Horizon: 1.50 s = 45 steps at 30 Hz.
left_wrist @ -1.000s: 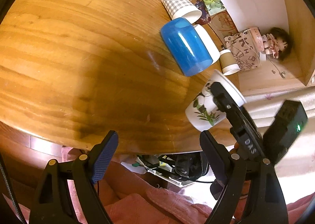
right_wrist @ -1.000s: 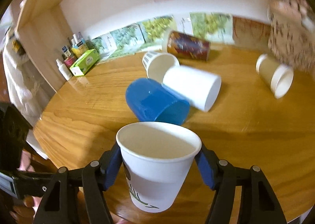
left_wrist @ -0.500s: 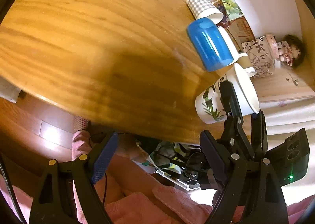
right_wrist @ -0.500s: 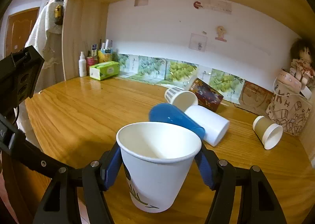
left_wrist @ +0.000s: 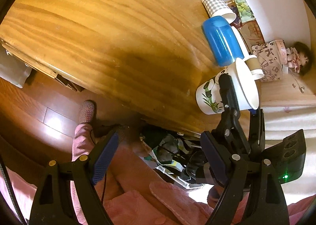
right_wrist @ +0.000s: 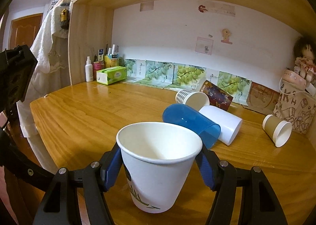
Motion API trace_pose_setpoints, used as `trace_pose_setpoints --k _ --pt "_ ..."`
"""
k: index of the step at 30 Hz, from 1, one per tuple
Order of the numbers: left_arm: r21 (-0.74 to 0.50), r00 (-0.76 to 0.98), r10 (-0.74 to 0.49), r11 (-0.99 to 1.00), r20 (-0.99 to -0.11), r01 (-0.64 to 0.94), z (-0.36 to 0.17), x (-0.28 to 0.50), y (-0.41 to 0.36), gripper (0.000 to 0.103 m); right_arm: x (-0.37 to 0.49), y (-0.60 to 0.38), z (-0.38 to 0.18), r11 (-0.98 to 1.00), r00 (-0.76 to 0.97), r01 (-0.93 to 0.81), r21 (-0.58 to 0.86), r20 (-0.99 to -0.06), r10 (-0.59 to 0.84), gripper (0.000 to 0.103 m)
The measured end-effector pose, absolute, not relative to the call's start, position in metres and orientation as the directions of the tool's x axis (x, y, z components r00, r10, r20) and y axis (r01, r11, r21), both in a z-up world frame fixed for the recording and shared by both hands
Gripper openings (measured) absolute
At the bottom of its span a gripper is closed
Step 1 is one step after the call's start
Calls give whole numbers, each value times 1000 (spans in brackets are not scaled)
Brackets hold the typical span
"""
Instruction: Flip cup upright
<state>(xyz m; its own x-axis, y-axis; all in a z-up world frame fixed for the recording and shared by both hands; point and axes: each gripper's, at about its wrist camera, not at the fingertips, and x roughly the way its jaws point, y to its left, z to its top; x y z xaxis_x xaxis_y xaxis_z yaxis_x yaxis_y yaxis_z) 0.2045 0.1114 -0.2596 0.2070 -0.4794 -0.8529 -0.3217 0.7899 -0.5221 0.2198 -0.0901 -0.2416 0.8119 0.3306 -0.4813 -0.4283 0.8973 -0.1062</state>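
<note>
My right gripper (right_wrist: 159, 167) is shut on a white paper cup (right_wrist: 156, 167) with a green leaf print. It holds the cup upright, mouth up, near the front edge of the wooden table (right_wrist: 88, 114). The same cup (left_wrist: 227, 90) and the right gripper (left_wrist: 235, 106) show in the left wrist view at the table's near right edge. My left gripper (left_wrist: 158, 157) is open and empty, below and off the table's front edge. Whether the cup's base touches the table I cannot tell.
Several cups lie on their sides behind: a blue one (right_wrist: 189, 122), a white one (right_wrist: 223, 124), a checked one (right_wrist: 189, 96), a dark printed one (right_wrist: 217, 94) and a brown one (right_wrist: 276, 130). A tissue box (right_wrist: 111, 74), bottles and a printed bag (right_wrist: 296, 106) stand at the back.
The right gripper has levelled out, so the cup now stands upright with the shelf and wall in view. The left gripper has drawn back and down from the table edge.
</note>
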Motion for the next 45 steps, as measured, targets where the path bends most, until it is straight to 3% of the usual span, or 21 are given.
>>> trace_pose_setpoints --k 13,24,26,28,35,45 --pt "-522 200 -483 815 -852 -254 -253 212 116 87 218 -92 -253 899 763 -424 -111 -578 289 68" --pt "-519 213 -486 843 -848 -143 -237 196 141 87 207 -74 -270 893 742 -393 -218 -649 168 68" --pt "-520 215 -489 846 -845 -120 -234 191 146 87 202 -72 -274 902 737 -367 -228 -662 132 68" --pt "-520 210 -494 848 -844 -97 -232 184 151 87 196 -71 -275 916 735 -330 -229 -671 97 75" --pt "-507 192 -491 861 -850 -39 -230 156 165 87 168 -77 -271 971 696 -183 -156 -718 16 78" --pt "-419 237 -402 908 -884 -22 -216 128 169 87 115 -106 -229 998 549 -46 46 -833 64 83"
